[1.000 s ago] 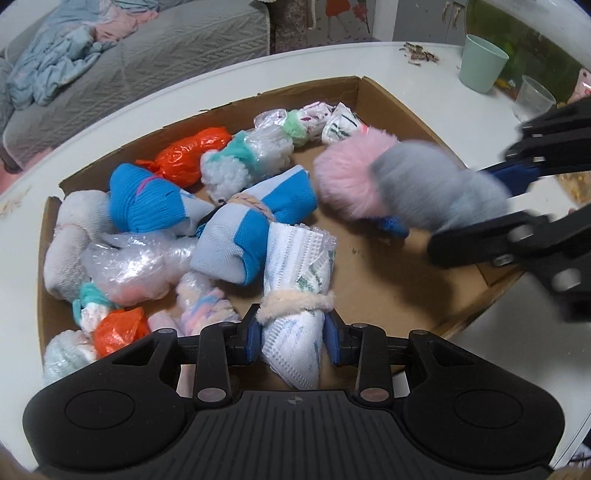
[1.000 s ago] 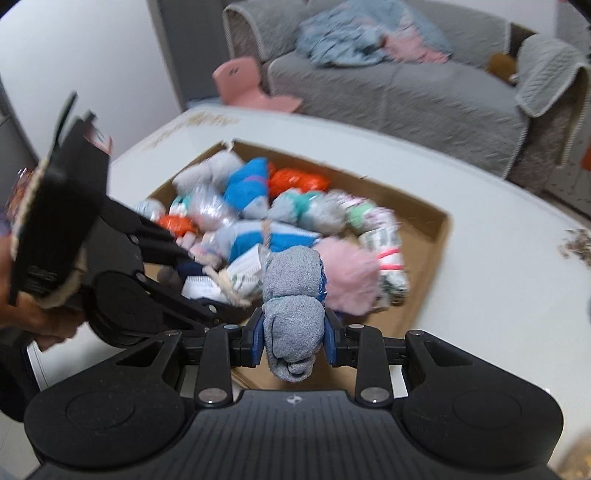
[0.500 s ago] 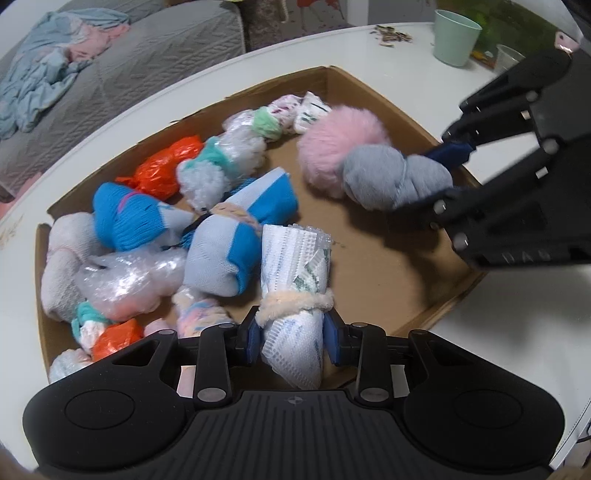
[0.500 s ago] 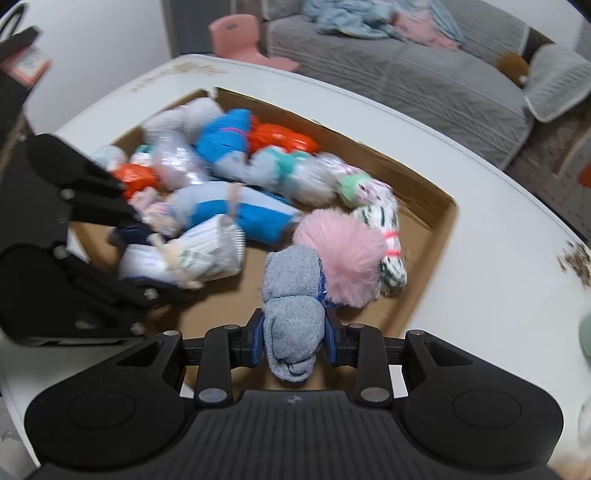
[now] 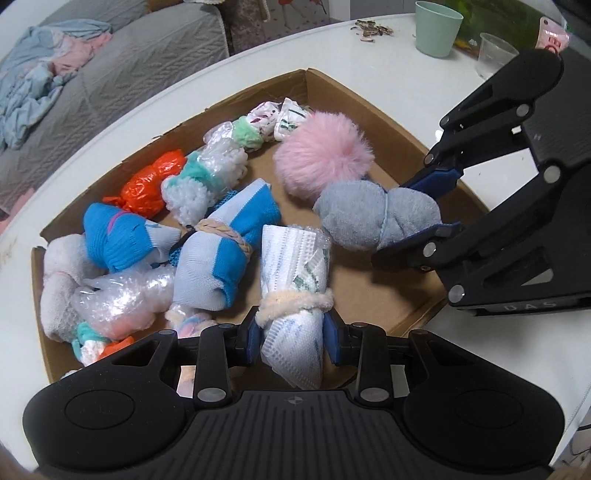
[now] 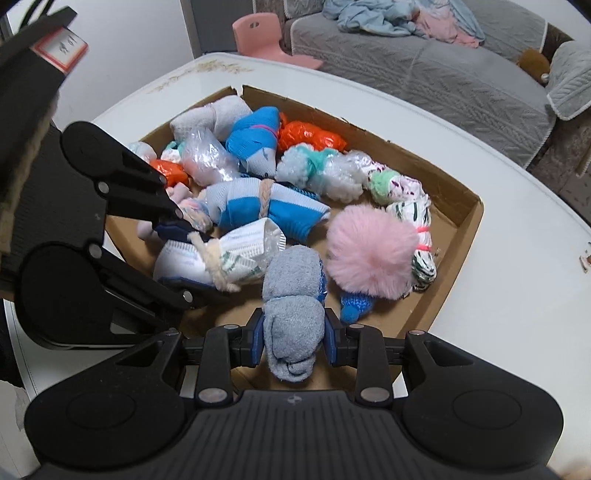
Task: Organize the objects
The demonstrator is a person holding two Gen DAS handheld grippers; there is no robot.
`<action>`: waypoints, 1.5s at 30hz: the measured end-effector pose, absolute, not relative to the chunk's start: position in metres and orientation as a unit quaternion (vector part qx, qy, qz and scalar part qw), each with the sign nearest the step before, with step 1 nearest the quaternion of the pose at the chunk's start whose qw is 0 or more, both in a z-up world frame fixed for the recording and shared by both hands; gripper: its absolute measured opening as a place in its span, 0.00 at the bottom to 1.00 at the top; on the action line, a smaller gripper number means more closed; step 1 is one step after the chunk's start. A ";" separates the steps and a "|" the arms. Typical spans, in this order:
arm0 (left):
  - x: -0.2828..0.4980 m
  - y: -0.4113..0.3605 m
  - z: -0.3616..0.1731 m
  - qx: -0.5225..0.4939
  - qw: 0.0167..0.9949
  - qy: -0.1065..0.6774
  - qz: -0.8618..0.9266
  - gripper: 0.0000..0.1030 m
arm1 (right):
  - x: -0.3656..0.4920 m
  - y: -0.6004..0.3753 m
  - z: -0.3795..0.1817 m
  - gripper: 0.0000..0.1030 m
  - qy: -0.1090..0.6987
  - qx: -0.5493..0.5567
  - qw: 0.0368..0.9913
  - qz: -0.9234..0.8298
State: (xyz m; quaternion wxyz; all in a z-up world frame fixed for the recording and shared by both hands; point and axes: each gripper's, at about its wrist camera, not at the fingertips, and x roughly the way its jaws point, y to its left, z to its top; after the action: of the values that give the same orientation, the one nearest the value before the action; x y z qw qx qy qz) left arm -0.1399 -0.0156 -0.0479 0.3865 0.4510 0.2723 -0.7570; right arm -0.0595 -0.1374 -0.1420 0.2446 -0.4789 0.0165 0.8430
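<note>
A shallow cardboard box (image 5: 384, 107) on a white table holds several rolled bundles. My left gripper (image 5: 293, 334) is shut on a white mask bundle (image 5: 293, 280) tied with a cream band, over the box's near edge; it also shows in the right wrist view (image 6: 218, 254). My right gripper (image 6: 294, 334) is shut on a grey sock bundle (image 6: 293, 295), seen in the left wrist view (image 5: 373, 214) over the box's right side. A pink pompom (image 5: 323, 151) lies beside the grey bundle (image 6: 371, 251).
Blue-and-white sock rolls (image 5: 225, 243), an orange bag bundle (image 5: 153, 184), bubble-wrap bundles (image 5: 122, 295) and white-green rolls (image 5: 273, 118) fill the box. A green cup (image 5: 437, 27) and a clear cup (image 5: 495, 51) stand at the table's far right. A grey sofa (image 6: 424, 70) is beyond.
Both grippers have come lower and nearer over the box. The grey sock bundle has moved from beside the pompom toward the box's middle, close to the mask bundle.
</note>
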 end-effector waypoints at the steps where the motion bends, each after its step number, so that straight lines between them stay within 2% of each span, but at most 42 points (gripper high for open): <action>1: -0.139 -0.017 -0.048 0.448 0.384 0.278 -0.758 0.40 | -0.059 -0.137 -0.142 0.27 0.018 -0.479 0.246 0.842; 9: -0.136 -0.021 -0.055 0.427 0.367 0.317 -0.763 0.44 | -0.057 -0.132 -0.148 0.28 0.026 -0.488 0.248 0.836; 12: -0.138 -0.022 -0.057 0.426 0.360 0.323 -0.765 0.57 | -0.057 -0.132 -0.151 0.30 0.026 -0.494 0.246 0.834; 16: -0.139 -0.020 -0.057 0.431 0.363 0.313 -0.764 0.65 | -0.055 -0.132 -0.152 0.30 0.027 -0.496 0.249 0.831; 18: -0.136 -0.021 -0.057 0.431 0.370 0.314 -0.761 0.75 | -0.055 -0.132 -0.151 0.31 0.028 -0.495 0.249 0.832; 23: -0.133 -0.020 -0.051 0.439 0.382 0.311 -0.751 0.82 | -0.053 -0.133 -0.144 0.37 0.030 -0.494 0.254 0.831; 25: -0.133 -0.019 -0.048 0.441 0.386 0.312 -0.748 0.83 | -0.053 -0.133 -0.143 0.43 0.030 -0.495 0.260 0.828; 30: -0.130 -0.015 -0.039 0.436 0.389 0.316 -0.748 0.85 | -0.051 -0.134 -0.137 0.48 0.029 -0.493 0.268 0.827; 34: -0.123 -0.011 -0.029 0.431 0.397 0.322 -0.744 0.90 | -0.046 -0.136 -0.129 0.60 0.030 -0.485 0.275 0.830; 37: -0.117 -0.006 -0.021 0.421 0.401 0.336 -0.741 0.98 | -0.044 -0.137 -0.125 0.69 0.035 -0.478 0.281 0.831; 41: -0.112 0.002 -0.009 0.414 0.412 0.339 -0.737 0.99 | -0.044 -0.144 -0.120 0.72 0.036 -0.471 0.280 0.836; 45: -0.100 0.015 0.007 0.401 0.437 0.342 -0.729 0.99 | -0.042 -0.153 -0.114 0.81 0.040 -0.458 0.286 0.841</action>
State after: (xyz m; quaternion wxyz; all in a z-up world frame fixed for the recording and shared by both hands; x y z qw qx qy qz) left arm -0.0997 0.0152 0.0066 0.4373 0.4006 0.3423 -0.7288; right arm -0.0416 -0.1530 -0.1136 0.2860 -0.4576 0.0395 0.8410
